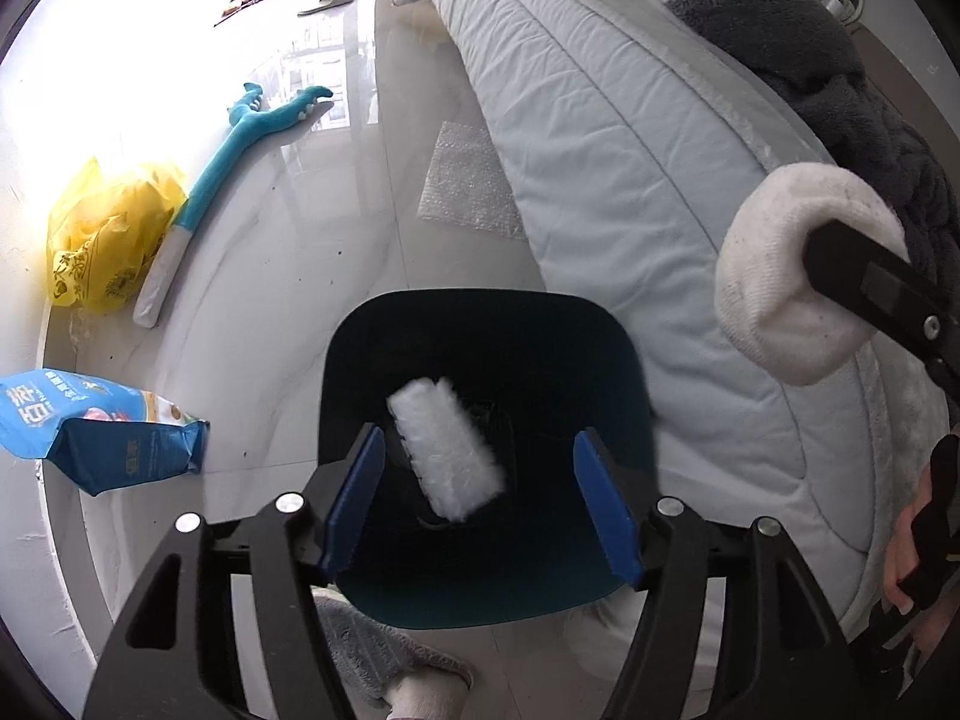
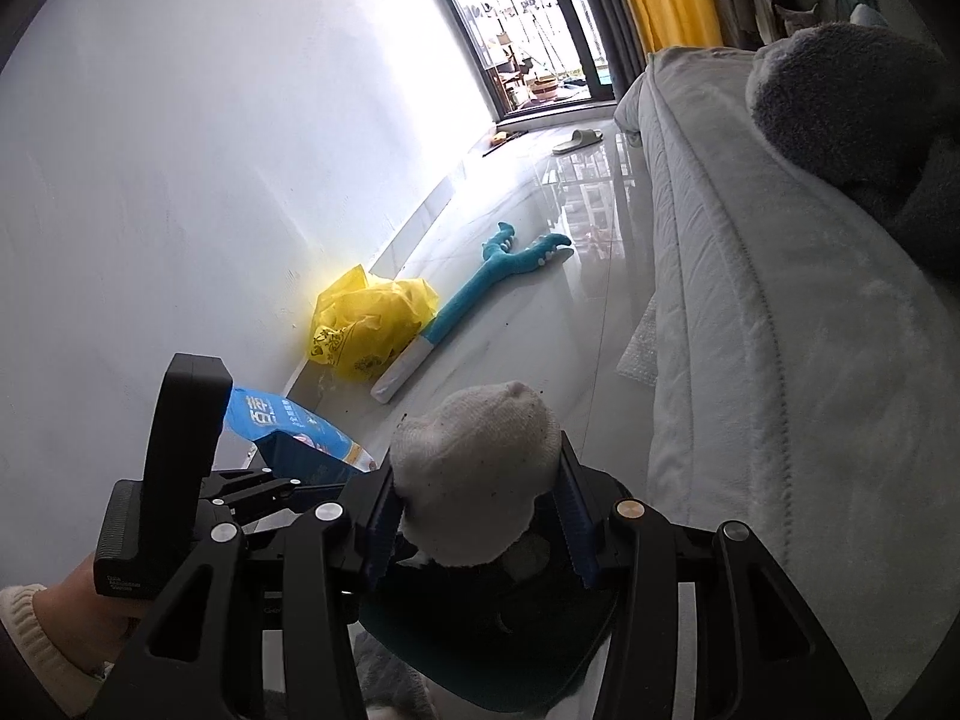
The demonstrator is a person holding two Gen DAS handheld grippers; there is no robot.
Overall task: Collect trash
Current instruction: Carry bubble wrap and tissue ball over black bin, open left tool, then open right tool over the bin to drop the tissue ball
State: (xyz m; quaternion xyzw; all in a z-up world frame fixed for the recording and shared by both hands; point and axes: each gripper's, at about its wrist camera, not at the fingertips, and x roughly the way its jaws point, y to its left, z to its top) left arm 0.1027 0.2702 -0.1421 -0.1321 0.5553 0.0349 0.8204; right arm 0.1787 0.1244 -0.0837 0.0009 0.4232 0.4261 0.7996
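Hovering over dark bin [image 1: 480, 348], left gripper [image 1: 480, 498] fingers released above white wad [image 1: 447, 447], right gripper [image 2: 477, 516] grasping sock [image 2: 477, 468]

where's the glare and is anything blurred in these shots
Left wrist view: window light washes out the floor and wall at upper left behind the yellow bag; the white piece over the dark bin is motion-smeared. Right wrist view: bright wall, glossy floor reflections, sock sharp.

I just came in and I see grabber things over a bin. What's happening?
A person is picking up trash with a gripper in each hand. The left gripper is open above the dark bin, with a white fluffy piece between its fingers, not squeezed. The right gripper is clamped on a dirty white sock just over the bin. A yellow bag and blue packet lie on the floor.
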